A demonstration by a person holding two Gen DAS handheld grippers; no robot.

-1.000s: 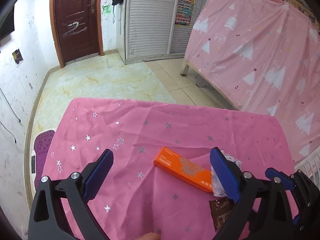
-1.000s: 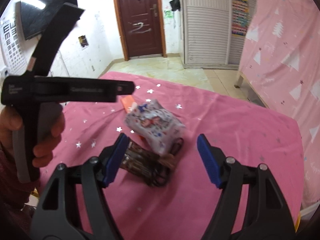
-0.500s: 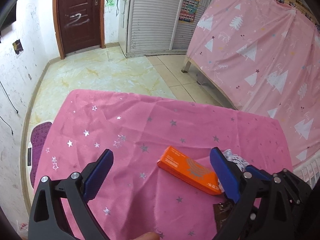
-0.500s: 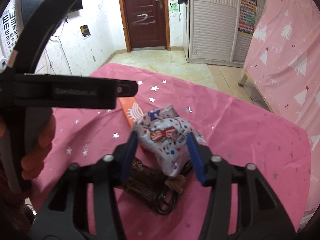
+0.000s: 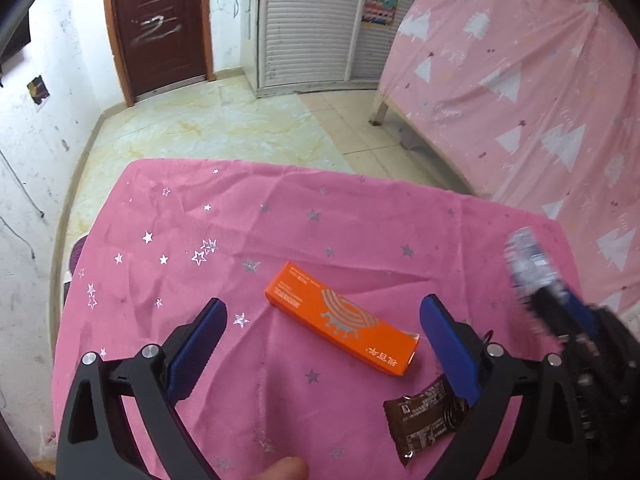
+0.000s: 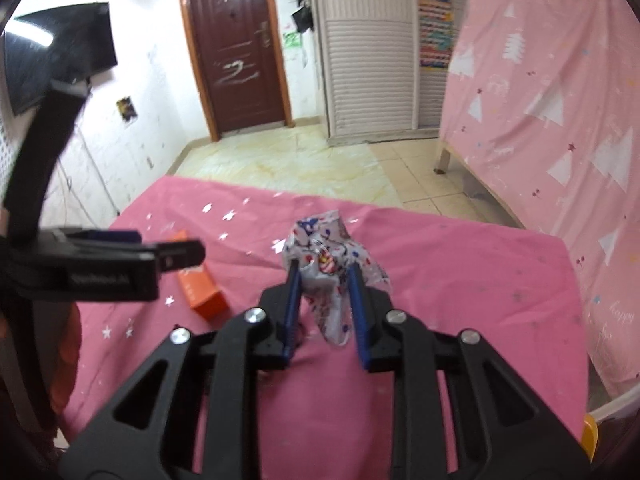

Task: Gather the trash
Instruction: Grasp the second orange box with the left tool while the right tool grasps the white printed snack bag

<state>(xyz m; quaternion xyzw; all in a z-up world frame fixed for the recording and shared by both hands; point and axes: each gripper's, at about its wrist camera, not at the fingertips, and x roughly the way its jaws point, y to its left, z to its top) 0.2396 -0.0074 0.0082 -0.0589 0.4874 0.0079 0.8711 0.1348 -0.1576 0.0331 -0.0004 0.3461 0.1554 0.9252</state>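
Your right gripper, jaws just closing, pinches the printed wrapper above the pink cloth, while only your wide-open, empty left gripper view shows the brown wrapper beside the orange box

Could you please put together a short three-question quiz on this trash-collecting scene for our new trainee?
1. True or false: the right gripper is shut on the patterned snack bag.
2. Which item lies between the open left gripper's fingers: A) the orange box, B) the brown wrapper, C) a bottle?
3. What covers the table?

Key:
1. True; its jaws have just been closing on the bag.
2. A.
3. A pink cloth with silver stars.
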